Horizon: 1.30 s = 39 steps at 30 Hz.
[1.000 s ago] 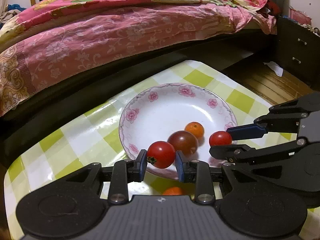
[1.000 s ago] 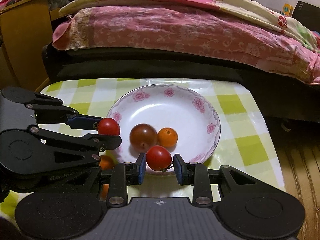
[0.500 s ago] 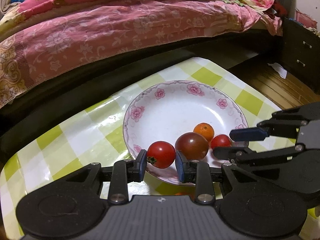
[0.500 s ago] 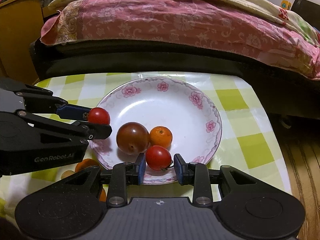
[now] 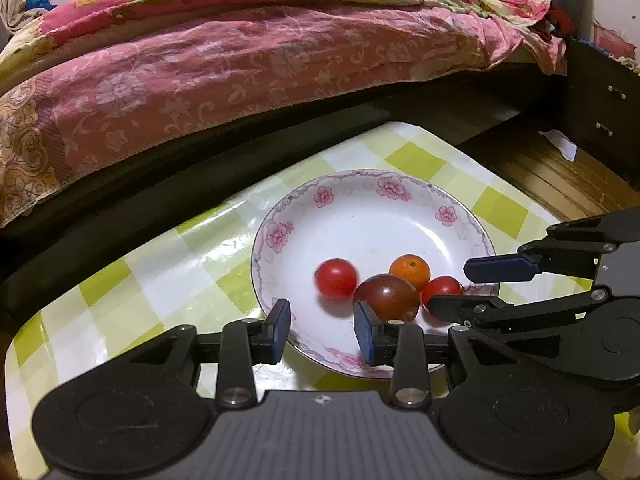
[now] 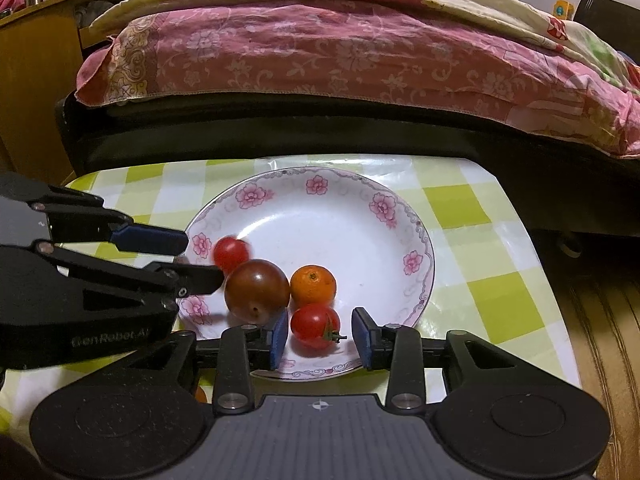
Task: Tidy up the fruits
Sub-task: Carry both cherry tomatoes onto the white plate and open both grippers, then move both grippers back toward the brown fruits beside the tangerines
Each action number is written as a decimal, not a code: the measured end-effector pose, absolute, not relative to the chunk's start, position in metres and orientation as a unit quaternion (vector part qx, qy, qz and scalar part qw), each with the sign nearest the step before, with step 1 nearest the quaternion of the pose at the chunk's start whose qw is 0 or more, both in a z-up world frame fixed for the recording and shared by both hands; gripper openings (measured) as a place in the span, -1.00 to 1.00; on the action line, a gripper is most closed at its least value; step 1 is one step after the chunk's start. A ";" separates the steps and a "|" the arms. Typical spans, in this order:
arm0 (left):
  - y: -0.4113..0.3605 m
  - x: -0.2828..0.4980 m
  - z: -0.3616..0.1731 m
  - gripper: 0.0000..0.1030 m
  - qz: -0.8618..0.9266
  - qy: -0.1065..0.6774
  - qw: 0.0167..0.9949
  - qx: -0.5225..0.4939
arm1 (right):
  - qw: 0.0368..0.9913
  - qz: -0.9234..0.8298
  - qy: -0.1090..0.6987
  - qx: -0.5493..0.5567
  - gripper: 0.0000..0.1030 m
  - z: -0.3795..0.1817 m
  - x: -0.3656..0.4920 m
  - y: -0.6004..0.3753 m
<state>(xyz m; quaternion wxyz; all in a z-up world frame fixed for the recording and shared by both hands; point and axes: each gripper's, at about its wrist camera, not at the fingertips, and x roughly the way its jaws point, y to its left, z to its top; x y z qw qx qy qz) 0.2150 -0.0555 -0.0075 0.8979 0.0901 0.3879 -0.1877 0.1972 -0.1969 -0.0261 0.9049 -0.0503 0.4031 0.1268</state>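
A white plate with pink flowers (image 5: 360, 216) (image 6: 352, 216) holds a dark brown tomato (image 5: 386, 297) (image 6: 256, 290), a small orange (image 5: 409, 269) (image 6: 313, 284) and two red tomatoes. One red tomato (image 5: 335, 279) (image 6: 231, 252) lies just ahead of my open left gripper (image 5: 322, 326). The other red tomato (image 6: 315, 326) (image 5: 442, 289) lies between the fingers of my open right gripper (image 6: 320, 336), free on the plate. Each gripper shows in the other's view.
The plate stands on a table with a green and white checked cloth (image 5: 168, 280) (image 6: 480, 240). A bed with a pink flowered quilt (image 5: 240, 64) runs along the far side. A dark cabinet (image 5: 600, 100) and wooden floor (image 5: 552, 176) lie to the right.
Both grippers have opened and let go of their red tomatoes, which now lie on the plate. Both grippers have drawn back a little from the plate.
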 end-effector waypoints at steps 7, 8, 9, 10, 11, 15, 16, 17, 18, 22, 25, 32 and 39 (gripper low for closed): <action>-0.051 0.211 0.002 -0.18 -0.191 0.379 0.902 0.084 | 0.908 0.122 0.399 -0.043 -0.23 -0.025 0.197 -0.202; -0.050 0.210 0.003 -0.18 -0.191 0.378 0.902 0.084 | 0.908 0.122 0.398 -0.041 -0.23 -0.024 0.196 -0.203; -0.049 0.208 0.005 -0.18 -0.192 0.378 0.902 0.084 | 0.909 0.122 0.396 -0.040 -0.23 -0.023 0.195 -0.204; -0.048 0.207 0.006 -0.18 -0.194 0.378 0.902 0.084 | 0.910 0.123 0.395 -0.039 -0.23 -0.022 0.194 -0.204; -0.048 0.206 0.006 -0.18 -0.196 0.377 0.901 0.084 | 0.910 0.124 0.394 -0.038 -0.23 -0.021 0.193 -0.205; -0.045 0.199 0.009 -0.17 -0.201 0.376 0.900 0.089 | 0.911 0.130 0.389 -0.036 -0.23 -0.016 0.188 -0.207; -0.045 0.197 0.009 -0.17 -0.202 0.377 0.900 0.089 | 0.911 0.132 0.389 -0.035 -0.23 -0.016 0.186 -0.207; -0.044 0.195 0.009 -0.17 -0.203 0.377 0.899 0.091 | 0.911 0.133 0.388 -0.034 -0.23 -0.015 0.184 -0.207; -0.043 0.194 0.009 -0.17 -0.205 0.378 0.898 0.092 | 0.911 0.136 0.389 -0.033 -0.23 -0.014 0.183 -0.207; -0.040 0.187 0.008 -0.17 -0.211 0.382 0.894 0.097 | 0.907 0.149 0.392 -0.035 -0.23 -0.012 0.175 -0.203; -0.037 0.181 0.006 -0.17 -0.216 0.385 0.891 0.102 | 0.904 0.158 0.395 -0.037 -0.23 -0.012 0.170 -0.200; -0.034 0.166 0.001 -0.17 -0.231 0.395 0.882 0.113 | 0.898 0.168 0.406 -0.033 -0.23 -0.014 0.161 -0.198; -0.030 0.147 -0.013 -0.17 -0.243 0.415 0.866 0.136 | 0.889 0.181 0.418 -0.048 -0.23 -0.019 0.146 -0.194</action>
